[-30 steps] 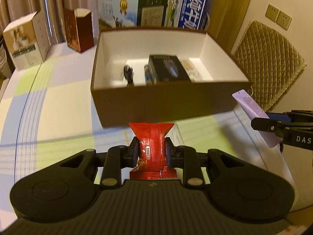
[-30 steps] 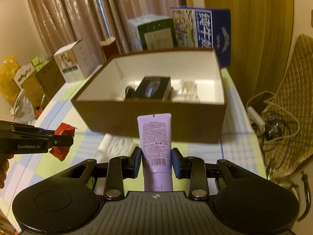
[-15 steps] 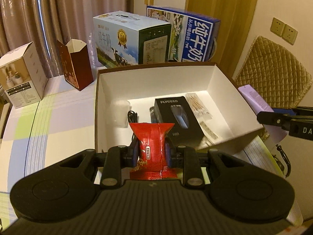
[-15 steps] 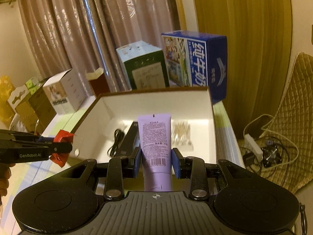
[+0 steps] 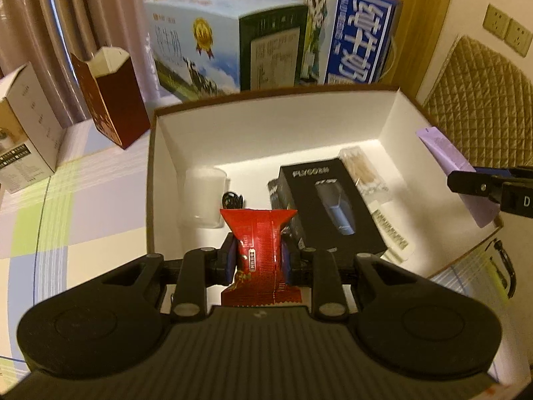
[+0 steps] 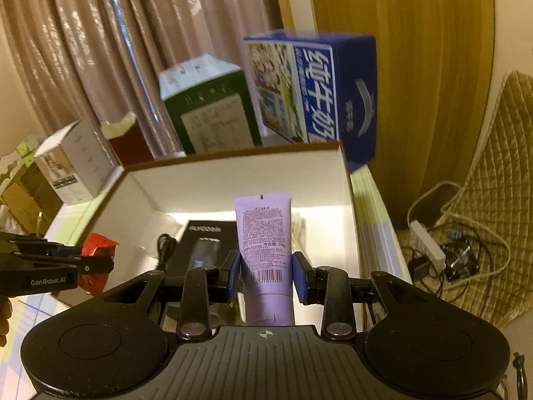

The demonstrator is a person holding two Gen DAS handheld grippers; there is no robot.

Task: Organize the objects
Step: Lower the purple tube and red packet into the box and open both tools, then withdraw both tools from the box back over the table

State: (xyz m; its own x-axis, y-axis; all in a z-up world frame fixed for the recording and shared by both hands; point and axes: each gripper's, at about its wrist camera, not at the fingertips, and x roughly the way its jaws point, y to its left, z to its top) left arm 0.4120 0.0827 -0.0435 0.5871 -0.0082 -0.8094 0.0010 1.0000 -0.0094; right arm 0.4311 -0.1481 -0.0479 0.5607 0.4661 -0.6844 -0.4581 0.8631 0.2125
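My left gripper (image 5: 258, 261) is shut on a red snack packet (image 5: 261, 250) and holds it above the near left part of an open brown box (image 5: 266, 126) with a white inside. My right gripper (image 6: 266, 275) holds a purple tube (image 6: 265, 250) over the box's right side (image 6: 346, 200); its pads stand slightly off the tube's sides. Inside the box lie a black product box (image 5: 328, 206), a clear cup (image 5: 205, 196), a black cable (image 5: 231, 200) and a pack of cotton swabs (image 5: 361, 173). The tube also shows in the left wrist view (image 5: 456, 173).
Behind the box stand a white-green milk carton (image 5: 213, 43) and a blue milk carton (image 5: 343, 40). A dark red open box (image 5: 110, 96) and a white box (image 5: 23, 126) stand on the checked tablecloth (image 5: 66, 206) at the left. A padded chair (image 6: 499, 173) and cables (image 6: 443, 250) are to the right.
Both grippers have moved forward and up from in front of the box to above its inside, each still carrying its object. The right jaws look slightly wider.
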